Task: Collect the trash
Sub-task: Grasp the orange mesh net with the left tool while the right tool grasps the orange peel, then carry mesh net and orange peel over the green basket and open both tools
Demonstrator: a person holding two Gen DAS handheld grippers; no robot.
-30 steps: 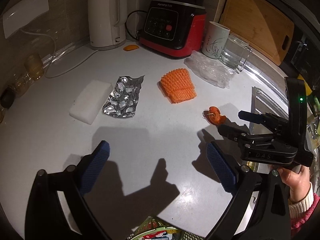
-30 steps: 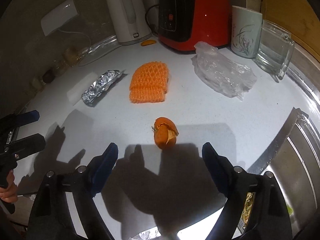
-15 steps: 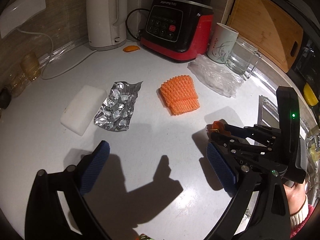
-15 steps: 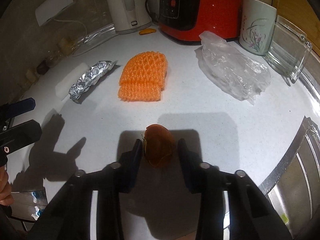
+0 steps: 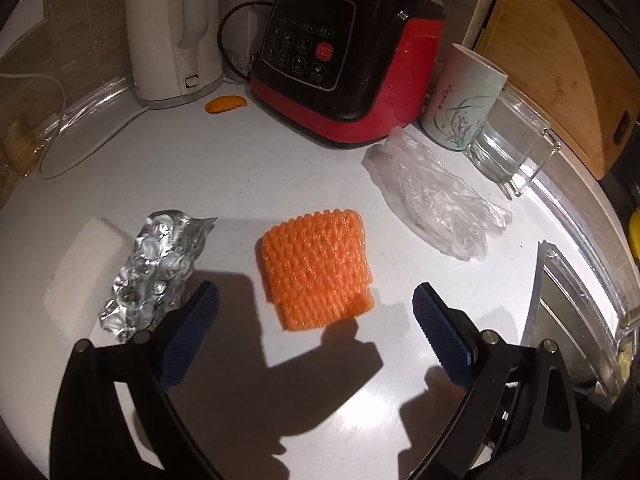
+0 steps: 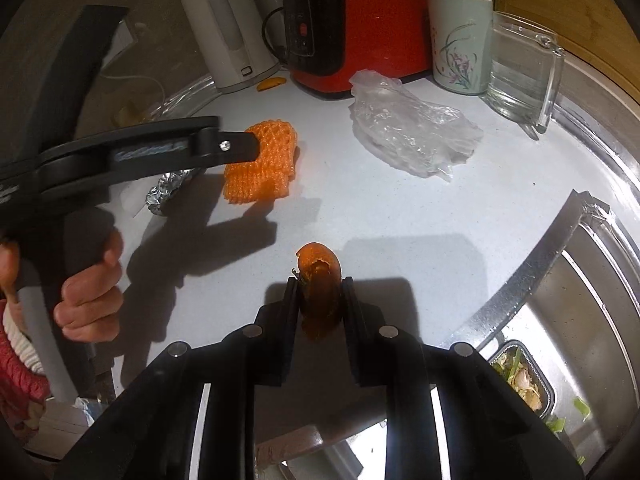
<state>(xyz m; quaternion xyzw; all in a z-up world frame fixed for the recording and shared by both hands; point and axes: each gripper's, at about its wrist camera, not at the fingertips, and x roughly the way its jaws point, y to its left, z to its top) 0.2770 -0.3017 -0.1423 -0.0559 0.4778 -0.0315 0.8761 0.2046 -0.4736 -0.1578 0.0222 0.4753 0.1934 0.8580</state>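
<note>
My right gripper [image 6: 320, 294] has an orange peel [image 6: 320, 268] between its pads. The jaws are still closing and press it on both sides, just above the white counter. My left gripper [image 5: 316, 300] is open, its blue pads on either side of the near edge of an orange foam net [image 5: 316, 264] lying flat. A crumpled foil blister pack [image 5: 156, 272] lies beside the left pad. A clear plastic bag [image 5: 436, 204] rests to the right, and a small peel scrap [image 5: 226, 104] sits by the kettle. In the right wrist view, the left gripper's finger covers part of the foam net [image 6: 264, 176].
A white foam block [image 5: 80, 268] lies left of the foil. At the back stand a kettle [image 5: 172, 28], a red and black appliance [image 5: 344, 60], a cup [image 5: 464, 100] and a glass mug [image 5: 516, 140]. A steel sink [image 6: 580, 280] with food scraps lies to the right.
The right gripper came in around the orange peel and closed on it. The left gripper travelled forward across the counter to the orange foam net, staying open.
</note>
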